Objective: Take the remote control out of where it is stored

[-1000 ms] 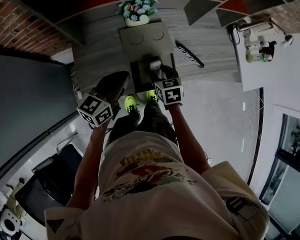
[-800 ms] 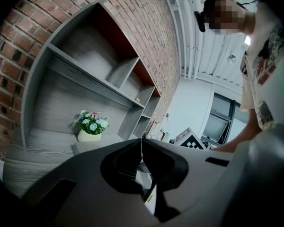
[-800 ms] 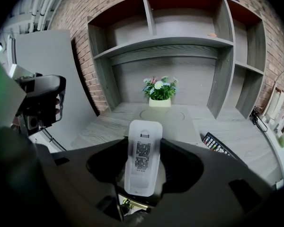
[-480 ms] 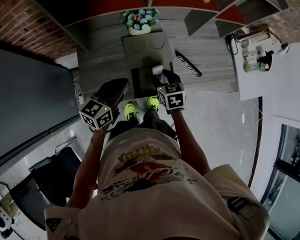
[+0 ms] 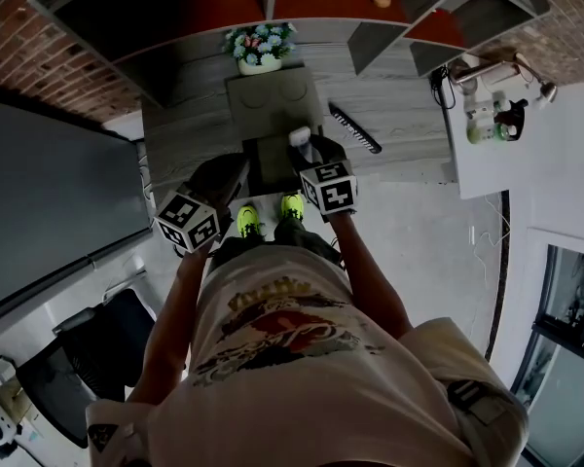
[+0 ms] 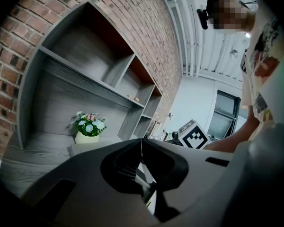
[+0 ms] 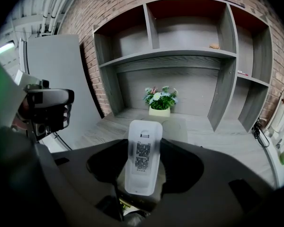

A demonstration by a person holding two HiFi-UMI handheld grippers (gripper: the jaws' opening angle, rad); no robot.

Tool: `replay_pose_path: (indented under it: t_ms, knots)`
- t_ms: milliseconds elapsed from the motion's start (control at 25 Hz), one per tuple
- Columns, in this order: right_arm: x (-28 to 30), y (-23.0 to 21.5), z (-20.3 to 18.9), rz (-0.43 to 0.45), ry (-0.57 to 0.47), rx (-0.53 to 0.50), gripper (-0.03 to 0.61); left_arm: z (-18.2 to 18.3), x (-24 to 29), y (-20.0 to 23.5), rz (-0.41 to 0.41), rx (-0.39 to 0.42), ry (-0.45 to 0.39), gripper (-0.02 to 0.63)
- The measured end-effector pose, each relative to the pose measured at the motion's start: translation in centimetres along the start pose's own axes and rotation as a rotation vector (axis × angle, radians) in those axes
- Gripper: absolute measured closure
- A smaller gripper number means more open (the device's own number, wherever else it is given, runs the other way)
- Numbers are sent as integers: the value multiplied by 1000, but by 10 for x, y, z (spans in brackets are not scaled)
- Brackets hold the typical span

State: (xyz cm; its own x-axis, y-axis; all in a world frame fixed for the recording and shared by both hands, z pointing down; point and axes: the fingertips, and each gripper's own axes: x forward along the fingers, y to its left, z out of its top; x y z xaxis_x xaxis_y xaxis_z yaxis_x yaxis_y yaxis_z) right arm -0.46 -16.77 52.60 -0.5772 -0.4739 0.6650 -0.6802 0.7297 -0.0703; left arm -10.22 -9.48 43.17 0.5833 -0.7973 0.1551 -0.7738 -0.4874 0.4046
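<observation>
On the left, the left gripper (image 5: 226, 171) keeps its place just beside the storage box (image 5: 273, 90) on the grey desk (image 5: 190, 115). Its own view shows its jaws pressed together with nothing between them, aimed past the flower pot (image 6: 89, 129) at the shelves. Next comes the box's open drawer (image 5: 268, 159), a dark tray pulled toward me and, as far as I can make out in this dim view, with nothing left in it. Compared with a second ago very little has changed. The white remote control (image 7: 143, 161) is still clamped between the jaws of the right gripper (image 5: 310, 149), which press on its two long sides. It hangs over the right edge of the drawer, label side toward the camera and touching nothing else. If it has risen at all, the head view barely shows it. I judge the removal itself done: the remote control is out of its storage and in the air, and what remains is to carry it clear. Further right a dark slim bar (image 5: 355, 129) lies untouched on the desk.
</observation>
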Motion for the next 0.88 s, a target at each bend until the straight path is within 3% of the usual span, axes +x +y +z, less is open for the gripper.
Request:
replay_pose_path:
  t_ms: [400, 880]
  knots:
    - [-9, -40, -18, 10, 17, 12, 356, -5, 41, -18, 7, -11, 10, 607]
    - [-4, -94, -41, 39, 49, 5, 356, -11, 79, -28, 81, -40, 12, 607]
